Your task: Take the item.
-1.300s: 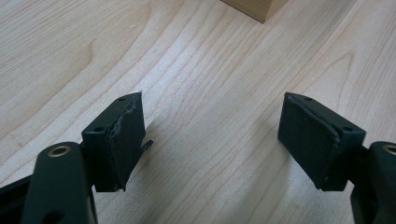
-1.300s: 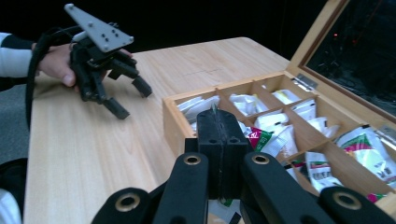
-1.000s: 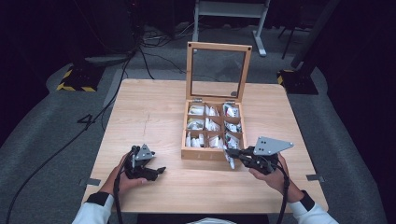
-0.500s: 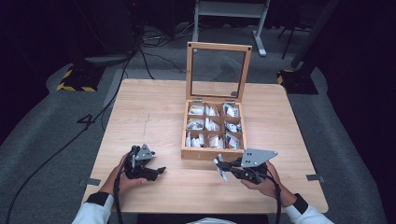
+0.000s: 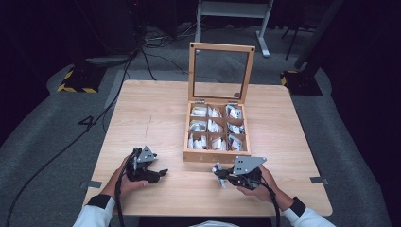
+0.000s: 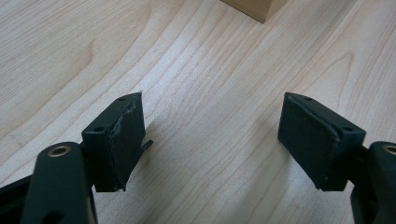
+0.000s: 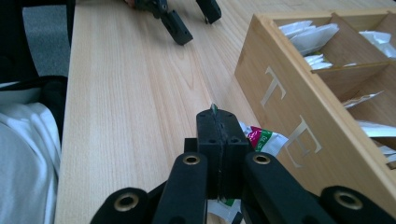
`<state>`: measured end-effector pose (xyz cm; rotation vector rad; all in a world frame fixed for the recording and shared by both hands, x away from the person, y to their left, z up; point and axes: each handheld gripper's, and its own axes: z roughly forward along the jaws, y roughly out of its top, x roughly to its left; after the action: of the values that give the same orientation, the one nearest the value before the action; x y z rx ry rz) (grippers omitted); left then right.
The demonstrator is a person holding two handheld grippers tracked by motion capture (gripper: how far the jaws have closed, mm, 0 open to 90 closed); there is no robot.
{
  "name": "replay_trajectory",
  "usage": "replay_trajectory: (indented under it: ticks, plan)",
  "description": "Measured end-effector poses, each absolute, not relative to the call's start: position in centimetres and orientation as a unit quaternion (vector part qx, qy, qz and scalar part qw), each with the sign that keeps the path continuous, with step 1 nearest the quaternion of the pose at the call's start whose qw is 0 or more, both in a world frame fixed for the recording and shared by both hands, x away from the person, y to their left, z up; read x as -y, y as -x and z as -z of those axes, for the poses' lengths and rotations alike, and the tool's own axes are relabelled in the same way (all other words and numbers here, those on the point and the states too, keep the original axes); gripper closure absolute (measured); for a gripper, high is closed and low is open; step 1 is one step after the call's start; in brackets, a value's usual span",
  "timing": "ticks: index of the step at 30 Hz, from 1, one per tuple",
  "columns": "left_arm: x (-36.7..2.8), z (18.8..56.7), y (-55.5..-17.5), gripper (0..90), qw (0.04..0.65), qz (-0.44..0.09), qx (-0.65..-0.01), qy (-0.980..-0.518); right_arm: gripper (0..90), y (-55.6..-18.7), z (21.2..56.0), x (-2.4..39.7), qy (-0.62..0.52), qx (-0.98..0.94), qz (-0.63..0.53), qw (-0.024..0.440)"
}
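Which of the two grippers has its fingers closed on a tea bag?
The right gripper: its fingers are pressed together on a tea bag beside the wooden tea box. The left gripper stands open over bare table.

white-red-green sachet [image 7: 261,138], black tongs [image 7: 219,116] (matte)

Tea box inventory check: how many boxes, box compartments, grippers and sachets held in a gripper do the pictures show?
Tea box: 1
Compartments: 9
Grippers, left gripper and right gripper: 2
Held sachet: 1
Total: 13
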<state>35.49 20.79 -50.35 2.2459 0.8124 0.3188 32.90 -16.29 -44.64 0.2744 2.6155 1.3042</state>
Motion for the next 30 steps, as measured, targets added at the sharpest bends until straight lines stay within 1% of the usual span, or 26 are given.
replay_trajectory:
  ticks: [5, 18, 23, 26, 30]
  plan:
    - [-20.8, 50.4, -35.5, 23.5, 0.358, -0.124, -0.315, -0.870, 89.4, -33.0, 45.4, 16.0, -0.093, -0.891, -0.432, 0.105]
    - [-20.8, 50.3, -35.5, 23.4, 0.358, -0.124, -0.314, -0.871, 87.9, -33.4, 47.5, 15.1, -0.091, -0.910, -0.396, 0.087]
    - [-20.8, 50.4, -35.6, 22.9, 0.359, -0.121, -0.315, -0.870, 83.3, -33.5, 47.9, 14.9, -0.090, -0.914, -0.386, 0.088]
    - [-20.8, 50.3, -35.6, 22.7, 0.358, -0.120, -0.316, -0.870, 73.8, -33.6, 47.8, 15.0, -0.099, -0.911, -0.391, 0.087]
    - [-20.8, 50.3, -35.6, 22.7, 0.358, -0.120, -0.316, -0.870, 69.4, -33.7, 47.0, 15.5, -0.101, -0.903, -0.406, 0.097]
